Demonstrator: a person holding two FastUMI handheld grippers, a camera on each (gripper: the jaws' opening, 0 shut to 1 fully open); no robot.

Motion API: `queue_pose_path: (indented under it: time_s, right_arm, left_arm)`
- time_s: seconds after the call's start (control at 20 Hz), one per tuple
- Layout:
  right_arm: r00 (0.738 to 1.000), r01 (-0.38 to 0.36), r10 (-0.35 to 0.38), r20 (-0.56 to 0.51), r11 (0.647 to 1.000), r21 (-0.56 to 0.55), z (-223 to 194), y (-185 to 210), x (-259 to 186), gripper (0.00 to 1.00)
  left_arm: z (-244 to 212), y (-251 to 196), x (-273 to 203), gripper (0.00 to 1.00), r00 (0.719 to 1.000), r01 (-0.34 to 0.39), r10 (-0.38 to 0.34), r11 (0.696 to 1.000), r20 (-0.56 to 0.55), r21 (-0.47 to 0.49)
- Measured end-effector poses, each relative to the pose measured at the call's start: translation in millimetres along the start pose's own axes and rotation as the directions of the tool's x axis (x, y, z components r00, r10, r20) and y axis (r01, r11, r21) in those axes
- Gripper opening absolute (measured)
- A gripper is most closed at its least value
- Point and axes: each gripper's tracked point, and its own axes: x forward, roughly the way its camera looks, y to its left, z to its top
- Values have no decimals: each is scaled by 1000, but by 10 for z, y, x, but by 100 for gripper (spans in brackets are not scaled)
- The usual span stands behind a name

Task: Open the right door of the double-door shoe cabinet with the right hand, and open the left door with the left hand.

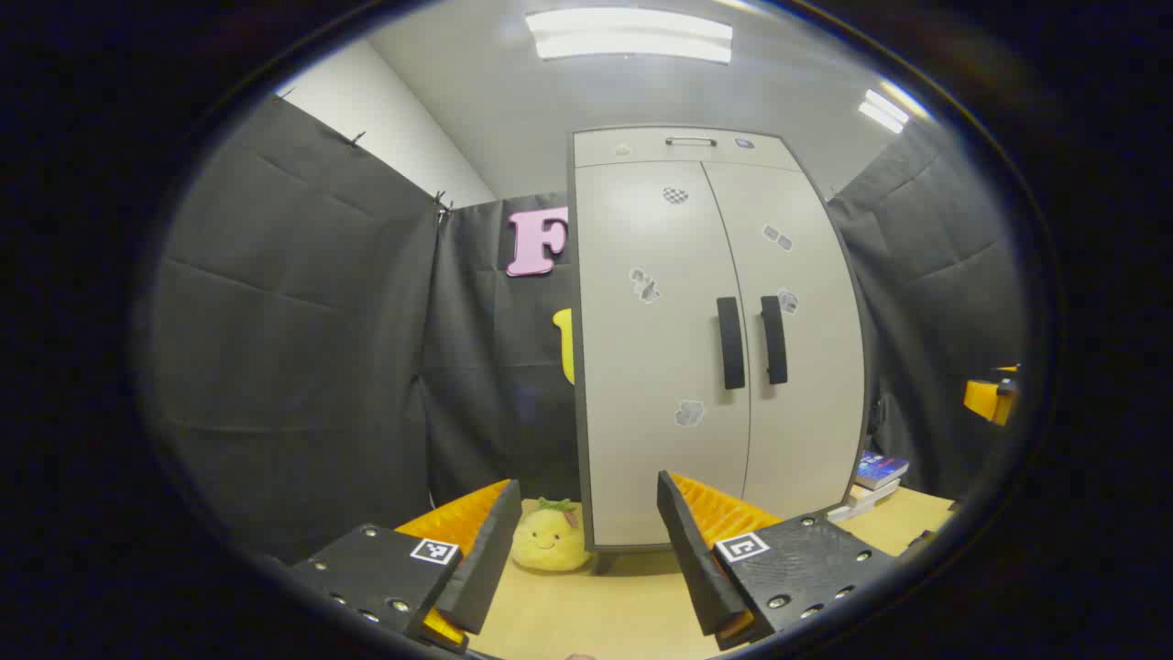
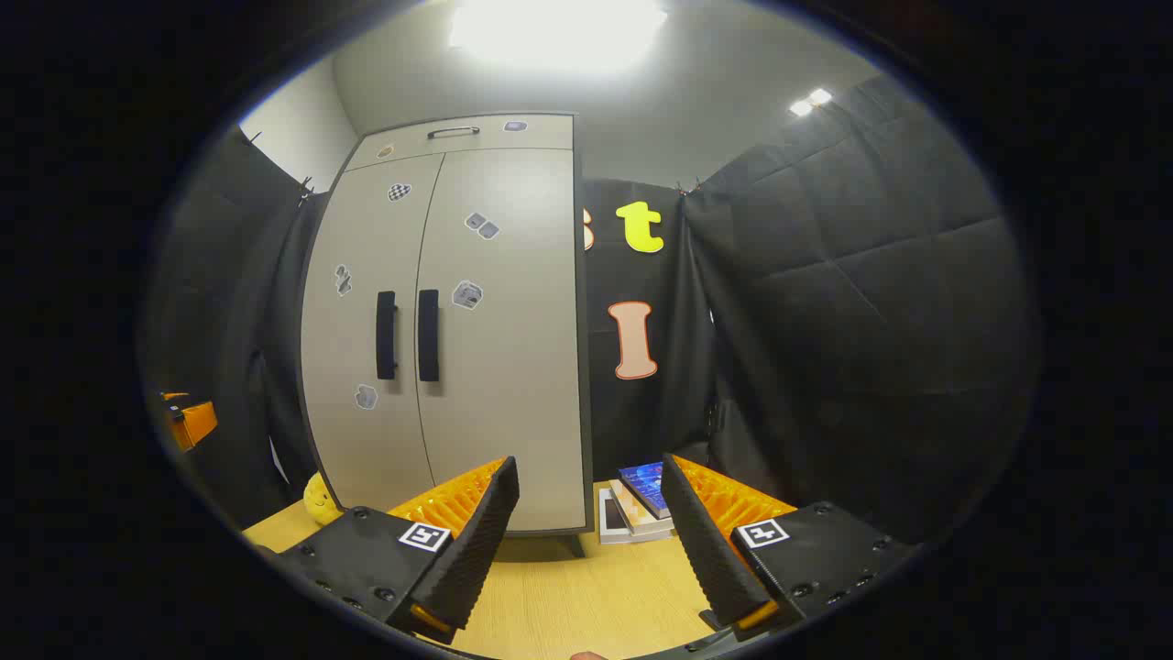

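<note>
A tall beige double-door shoe cabinet (image 1: 706, 339) (image 2: 458, 330) stands on the wooden table with both doors shut. Two black vertical handles sit side by side at the centre seam: the left handle (image 1: 730, 342) (image 2: 386, 335) and the right handle (image 1: 774, 339) (image 2: 428, 335). My left gripper (image 1: 586, 500) is open, well short of the cabinet, aimed at its lower left corner. My right gripper (image 2: 591, 477) is open too, pointing past the cabinet's right edge. Nothing lies between either pair of fingers. The other gripper's orange part (image 1: 990, 399) (image 2: 188, 417) peeks in at each view's edge.
A yellow plush toy (image 1: 550, 539) (image 2: 318, 495) lies at the cabinet's left foot. A stack of books (image 2: 637, 504) (image 1: 875, 481) rests at its right foot. The wooden tabletop (image 2: 586, 596) stretches in front. Black cloth walls close in on both sides.
</note>
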Motion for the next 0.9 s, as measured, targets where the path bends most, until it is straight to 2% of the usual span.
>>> queue_pose_path:
  time_s: [0.9]
  right_arm:
    - [997, -73, 73, -6, 997, -6, 13, 229, 68, 98]
  left_arm:
    - [19, 101, -181, 87, 999, -32, 32, 999, 14, 18]
